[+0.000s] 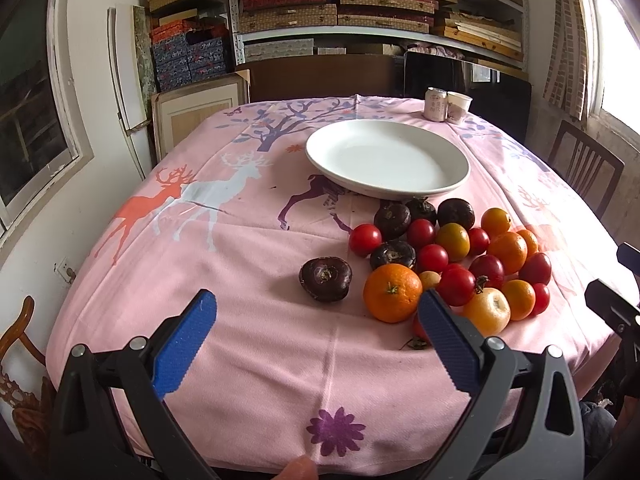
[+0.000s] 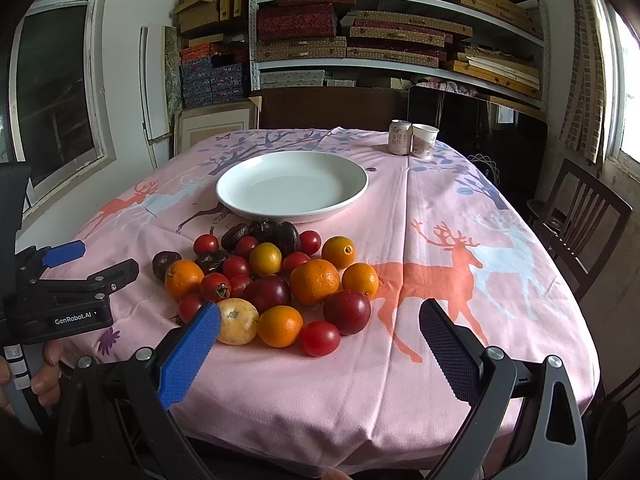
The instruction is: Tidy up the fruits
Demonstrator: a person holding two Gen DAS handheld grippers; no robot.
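Observation:
A pile of fruit (image 1: 452, 256) lies on the pink tablecloth: oranges, red tomatoes, dark water chestnuts and a yellow fruit. It also shows in the right wrist view (image 2: 272, 276). An empty white plate (image 1: 387, 158) stands just behind the pile, and shows in the right wrist view too (image 2: 292, 184). My left gripper (image 1: 318, 308) is open and empty, low over the cloth in front of a lone dark chestnut (image 1: 326, 279) and a big orange (image 1: 393, 292). My right gripper (image 2: 320, 324) is open and empty, at the near side of the pile above a red tomato (image 2: 320, 338).
A drink can (image 2: 400, 137) and a paper cup (image 2: 425, 140) stand at the far right of the table. Wooden chairs (image 2: 580, 216) stand at the right side. Shelves of boxes (image 2: 360, 28) line the back wall. The left gripper's body (image 2: 68, 292) shows at the left.

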